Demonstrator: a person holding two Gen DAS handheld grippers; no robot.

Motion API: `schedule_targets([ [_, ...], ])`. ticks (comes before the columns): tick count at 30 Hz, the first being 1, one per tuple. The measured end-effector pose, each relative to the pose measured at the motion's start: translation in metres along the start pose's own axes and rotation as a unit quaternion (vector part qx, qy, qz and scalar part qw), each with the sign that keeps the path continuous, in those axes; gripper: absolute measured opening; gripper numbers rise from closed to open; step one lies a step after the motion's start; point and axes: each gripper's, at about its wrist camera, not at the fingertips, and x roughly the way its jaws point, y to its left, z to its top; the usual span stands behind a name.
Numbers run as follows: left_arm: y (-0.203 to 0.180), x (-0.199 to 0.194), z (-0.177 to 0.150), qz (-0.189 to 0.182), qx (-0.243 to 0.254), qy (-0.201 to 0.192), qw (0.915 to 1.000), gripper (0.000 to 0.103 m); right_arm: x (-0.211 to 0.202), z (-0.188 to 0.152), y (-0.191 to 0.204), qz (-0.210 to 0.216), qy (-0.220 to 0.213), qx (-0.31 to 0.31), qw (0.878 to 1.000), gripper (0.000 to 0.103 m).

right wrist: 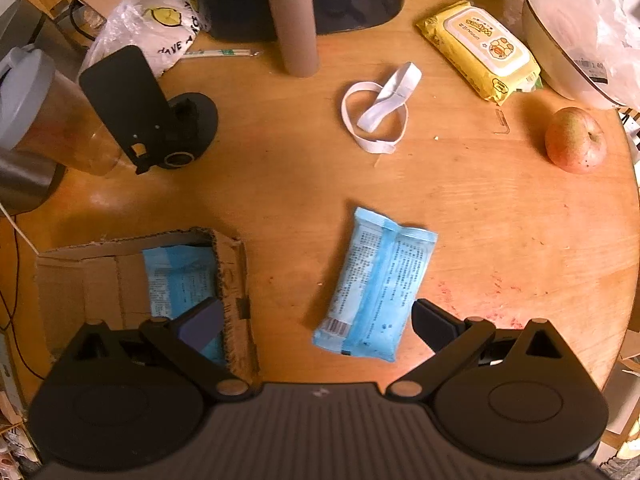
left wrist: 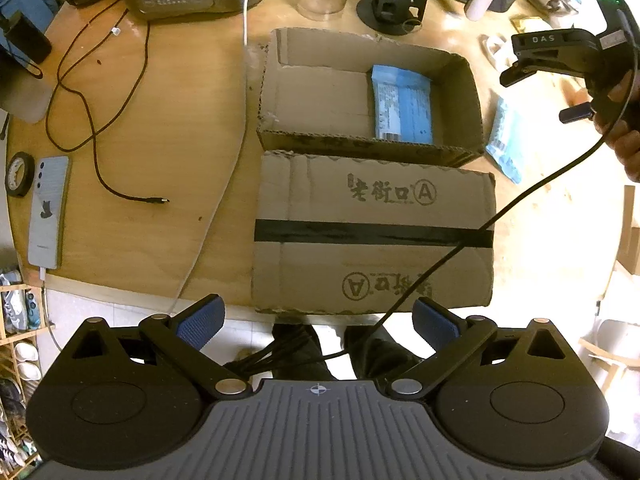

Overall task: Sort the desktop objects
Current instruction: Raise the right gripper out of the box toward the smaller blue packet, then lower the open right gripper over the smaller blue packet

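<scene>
1 blue tissue pack (left wrist: 402, 104) already lies in the open cardboard box (left wrist: 320, 140) at upper centre of the left wrist view. A 2nd blue pack (right wrist: 374, 284) sits on the wooden table (right wrist: 500, 240), lower centre of the right wrist view, just ahead of the right gripper (right wrist: 316, 320), whose fingers are spread and empty. The left gripper (left wrist: 318, 320) is likewise spread, idle near the box flap. The step in hand looks like fetching pack 2: lower, straddle it, pinch.

In box: one packet (left wrist: 402, 106) lies at the right end of the open box (left wrist: 320, 92).
Right of box: second packet (right wrist: 374, 288) on the table (right wrist: 280, 184).
Far right: apple (right wrist: 575, 140), wipes pack (right wrist: 478, 50).
</scene>
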Motion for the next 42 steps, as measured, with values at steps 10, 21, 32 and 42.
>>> schedule_targets([
  [10,-0.009,0.001,-0.003,0.005,0.002,0.005,1.0000,0.103,0.006,0.001,-0.017,-0.011,-0.002,0.001,1.000,0.103],
  [21,-0.017,0.002,-0.005,0.006,0.004,0.004,1.0000,0.103,0.017,0.001,-0.035,-0.019,-0.001,0.017,1.000,0.103],
  [32,-0.025,0.002,-0.002,0.007,0.012,0.000,0.9999,0.103,0.020,0.001,-0.046,-0.012,0.000,0.040,0.999,0.103],
  [42,-0.033,0.005,0.005,0.002,0.024,-0.001,0.9997,0.103,0.019,0.003,-0.055,-0.012,-0.002,0.053,0.998,0.103],
])
